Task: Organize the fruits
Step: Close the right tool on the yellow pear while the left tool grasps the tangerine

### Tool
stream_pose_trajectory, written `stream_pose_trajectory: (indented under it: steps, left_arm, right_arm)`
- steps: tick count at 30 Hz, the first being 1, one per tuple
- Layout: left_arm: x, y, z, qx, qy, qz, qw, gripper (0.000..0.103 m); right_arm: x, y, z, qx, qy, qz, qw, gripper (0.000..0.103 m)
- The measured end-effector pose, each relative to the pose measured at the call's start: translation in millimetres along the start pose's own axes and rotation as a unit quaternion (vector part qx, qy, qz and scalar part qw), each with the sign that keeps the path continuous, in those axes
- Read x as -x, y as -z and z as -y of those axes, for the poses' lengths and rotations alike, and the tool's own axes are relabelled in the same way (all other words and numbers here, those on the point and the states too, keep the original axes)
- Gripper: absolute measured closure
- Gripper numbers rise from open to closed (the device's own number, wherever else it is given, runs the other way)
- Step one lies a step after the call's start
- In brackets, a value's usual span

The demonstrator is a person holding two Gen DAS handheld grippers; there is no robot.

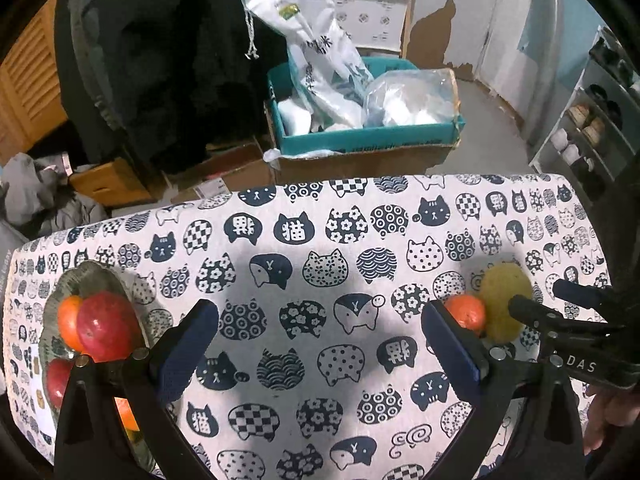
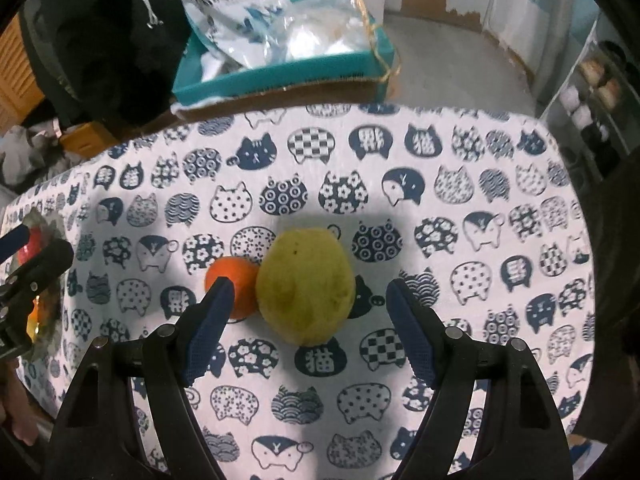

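Note:
On the cat-print tablecloth [image 2: 400, 360] a large yellow-green fruit [image 2: 306, 284] lies touching a small orange [image 2: 234, 284]. My right gripper [image 2: 309, 286] hovers open over the yellow fruit, with a finger on each side. Its pads are clear of the fruit, and its left fingertip overlaps the orange in the picture. In the left wrist view the same yellow fruit [image 1: 502, 300] and orange [image 1: 466, 314] are at the right, with the right gripper [image 1: 538, 294] over them. My left gripper [image 1: 318, 310] is open over bare cloth. A grey plate [image 1: 96, 276] at the left holds a red apple [image 1: 106, 326], an orange [image 1: 68, 322] and other fruit.
Past the table's far edge stands a teal box [image 1: 368, 140] on cardboard, stuffed with white bags [image 1: 316, 40]. Dark clothing [image 1: 160, 60] hangs at the back left. A shoe rack [image 1: 588, 128] is at the right. A hand [image 1: 608, 412] shows at the lower right.

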State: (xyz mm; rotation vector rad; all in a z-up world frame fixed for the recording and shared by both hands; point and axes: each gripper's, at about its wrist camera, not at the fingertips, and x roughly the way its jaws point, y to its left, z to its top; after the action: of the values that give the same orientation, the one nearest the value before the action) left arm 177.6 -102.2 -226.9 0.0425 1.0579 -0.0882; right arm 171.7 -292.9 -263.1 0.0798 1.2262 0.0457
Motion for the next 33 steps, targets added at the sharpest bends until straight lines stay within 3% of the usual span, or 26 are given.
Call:
stream_pose_trajectory:
  steps: [14,17,22,28,33]
  left_arm:
    - [-33,3,7,-0.006,0.010,-0.033,0.9994,0.001]
    - [-34,2,11,-0.006,0.016,-0.034,0.9993,0.001]
    - [-38,1,20,-0.011,0.028,-0.037,0.9988,0.001]
    - [-42,4,39,-0.031,0.045,-0.043,0.9976,0.001]
    - [-48,9,59,-0.047,0.063,-0.054,0.9955,0.001]
  right_arm:
    - [-40,-5,15,-0.055,-0.032,-0.033,0.997,0.025]
    - [-42,-6,20,-0.070,-0.063,-0.033,0.995,0.037]
    - [-34,-2,19,-0.048,-0.014,-0.023,0.999,0.037]
    - [-19,6,45,-0.057,0.030,-0.008,0.998,0.037]
    - [-20,15,65,-0.074,0.040,-0.012,0.996,0.037]
